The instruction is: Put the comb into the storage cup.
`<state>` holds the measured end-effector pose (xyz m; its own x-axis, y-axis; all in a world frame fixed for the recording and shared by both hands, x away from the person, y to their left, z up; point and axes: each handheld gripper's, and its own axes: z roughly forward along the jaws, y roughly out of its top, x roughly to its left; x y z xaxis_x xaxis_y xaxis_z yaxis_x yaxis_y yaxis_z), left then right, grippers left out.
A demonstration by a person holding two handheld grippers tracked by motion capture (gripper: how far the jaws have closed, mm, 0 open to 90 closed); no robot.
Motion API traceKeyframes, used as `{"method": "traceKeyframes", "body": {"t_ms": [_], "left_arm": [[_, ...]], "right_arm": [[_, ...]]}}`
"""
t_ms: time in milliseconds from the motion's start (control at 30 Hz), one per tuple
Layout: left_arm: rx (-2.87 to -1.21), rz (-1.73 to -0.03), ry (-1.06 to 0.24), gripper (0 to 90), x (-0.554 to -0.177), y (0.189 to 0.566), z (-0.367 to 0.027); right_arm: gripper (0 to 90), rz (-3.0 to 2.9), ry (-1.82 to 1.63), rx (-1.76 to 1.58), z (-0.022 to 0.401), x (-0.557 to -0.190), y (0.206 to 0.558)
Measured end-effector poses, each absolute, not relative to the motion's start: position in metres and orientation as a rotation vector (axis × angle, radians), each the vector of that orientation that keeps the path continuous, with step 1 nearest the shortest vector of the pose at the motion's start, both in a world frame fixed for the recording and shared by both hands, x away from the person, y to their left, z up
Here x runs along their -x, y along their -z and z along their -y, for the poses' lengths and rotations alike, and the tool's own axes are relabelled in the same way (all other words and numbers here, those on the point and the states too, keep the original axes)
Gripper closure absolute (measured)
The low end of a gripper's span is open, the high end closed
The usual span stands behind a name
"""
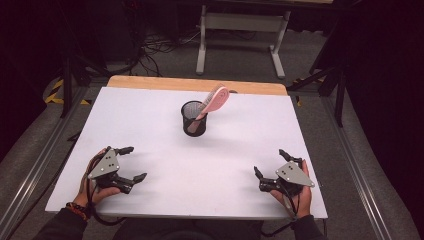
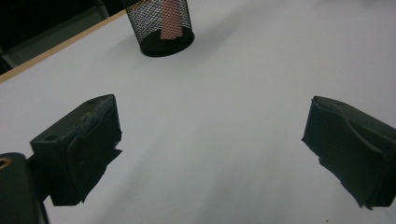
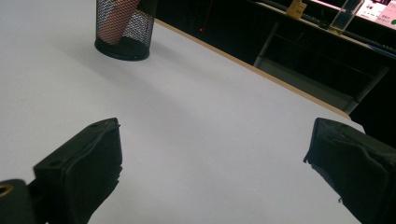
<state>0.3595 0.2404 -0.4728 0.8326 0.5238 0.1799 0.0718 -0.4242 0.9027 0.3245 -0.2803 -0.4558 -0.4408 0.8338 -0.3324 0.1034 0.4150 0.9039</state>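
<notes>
While both tongs rest low on the white tabletop, I hold nothing: left gripper has its jaws spread wide, right gripper likewise, bare surface between each pair. Ahead of both, roughly midway between them and well apart, stands the black mesh cup, round, see-through wire, solid base. A pink brush leans in it, flat ribbed head poking over the rim. Best approach, I judge: steady the light cup first, then pinch the head.

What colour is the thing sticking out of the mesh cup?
Pink, with a paler face; the brush-like thing leans out of the black mesh cup. Clearest in the high view.
</notes>
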Motion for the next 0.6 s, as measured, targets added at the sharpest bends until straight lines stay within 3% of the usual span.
{"method": "traceKeyframes", "body": {"t_ms": [600], "left_arm": [[-1.961, -0.462, -0.533, 5.1, -0.3684, 0.4749, -0.2424]], "right_arm": [[5.0, -1.805, -1.094, -0.782, 0.2716, -0.3219, 0.4539]]}}
